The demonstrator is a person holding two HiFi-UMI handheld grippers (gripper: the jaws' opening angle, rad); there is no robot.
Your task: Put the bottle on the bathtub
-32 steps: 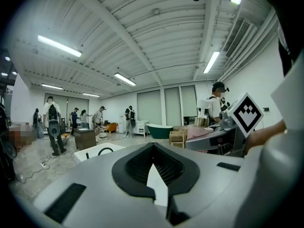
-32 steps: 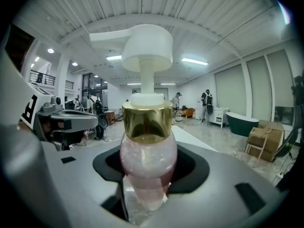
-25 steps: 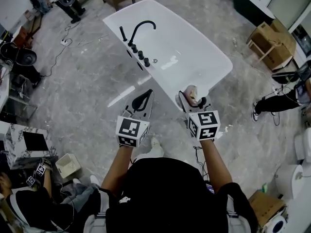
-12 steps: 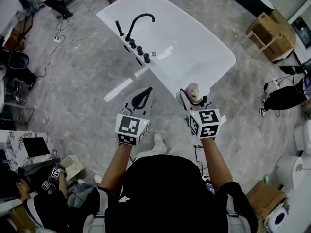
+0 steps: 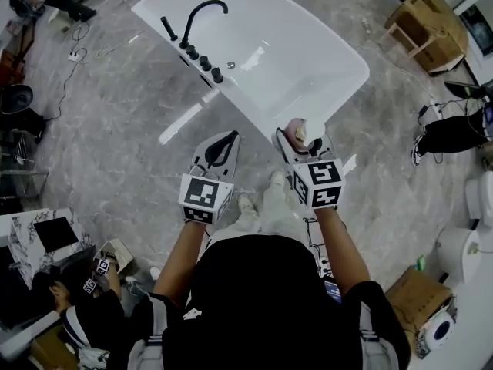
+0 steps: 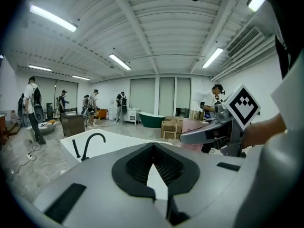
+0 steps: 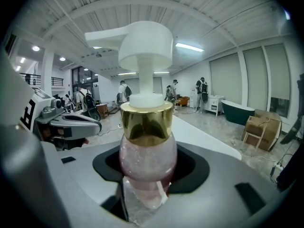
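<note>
A pink pump bottle with a gold collar and white pump head stands upright in my right gripper, whose jaws are shut on its body. In the head view the bottle hangs just short of the near rim of the white bathtub. The tub carries a black faucet and black knobs on its left rim. My left gripper is held over the grey floor, left of the bottle, jaws closed together with nothing between them. In the left gripper view the bathtub lies ahead.
Grey marble-look floor surrounds the tub. Cardboard boxes and a wooden frame stand at the upper right. A seated person is at the right edge. Another person crouches at the lower left. Cables and stands lie at the upper left.
Both grippers have come nearer to the tub's near end, the bottle carried along in the right one. The tub sits lower and closer in the head view.
</note>
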